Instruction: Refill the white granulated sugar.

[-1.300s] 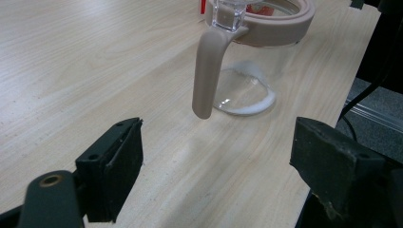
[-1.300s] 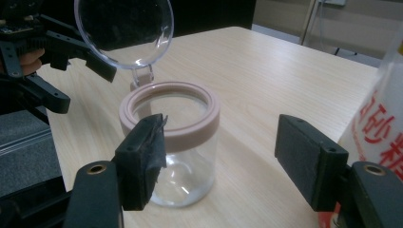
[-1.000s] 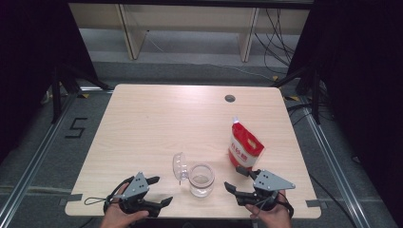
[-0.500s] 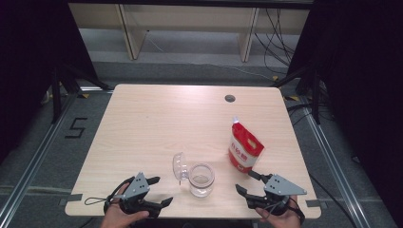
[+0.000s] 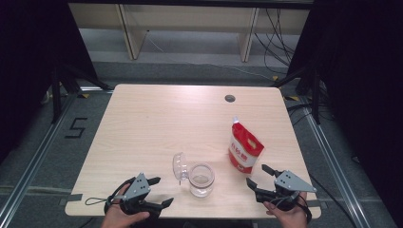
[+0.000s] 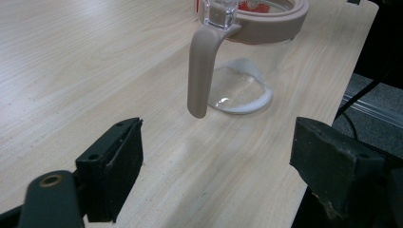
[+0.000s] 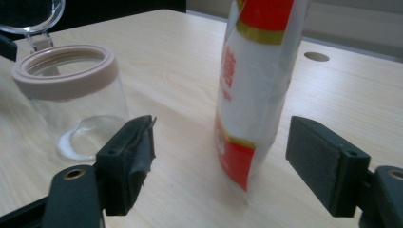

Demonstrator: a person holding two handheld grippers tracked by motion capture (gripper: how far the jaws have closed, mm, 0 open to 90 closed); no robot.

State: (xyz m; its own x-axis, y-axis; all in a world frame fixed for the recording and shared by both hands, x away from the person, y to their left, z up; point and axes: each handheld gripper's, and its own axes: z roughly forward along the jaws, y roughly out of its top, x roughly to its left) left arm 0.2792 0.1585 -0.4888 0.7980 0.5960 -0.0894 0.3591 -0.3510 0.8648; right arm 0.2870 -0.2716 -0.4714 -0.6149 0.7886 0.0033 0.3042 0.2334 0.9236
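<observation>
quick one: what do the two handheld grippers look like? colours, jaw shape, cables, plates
Both are black, each with two jaws ending in blocky rectangular black pads. The left gripper and right gripper each carry a grey three-cornered plate on top. A thin black cable loops from the left one across the table edge. The jaw arms show round rivet holes near the pads. No sleeves are visible.

Both hands low at the near edge of the tabletop [image 5: 157, 123]: left gripper [image 5: 154, 190] with jaws spread, right gripper [image 5: 259, 178] with jaws just widened, nothing between them. Between the two stands a clear jar [image 5: 201, 179], lid flipped open; red-and-white pouch [image 5: 244, 148] upright just beyond the right gripper.
</observation>
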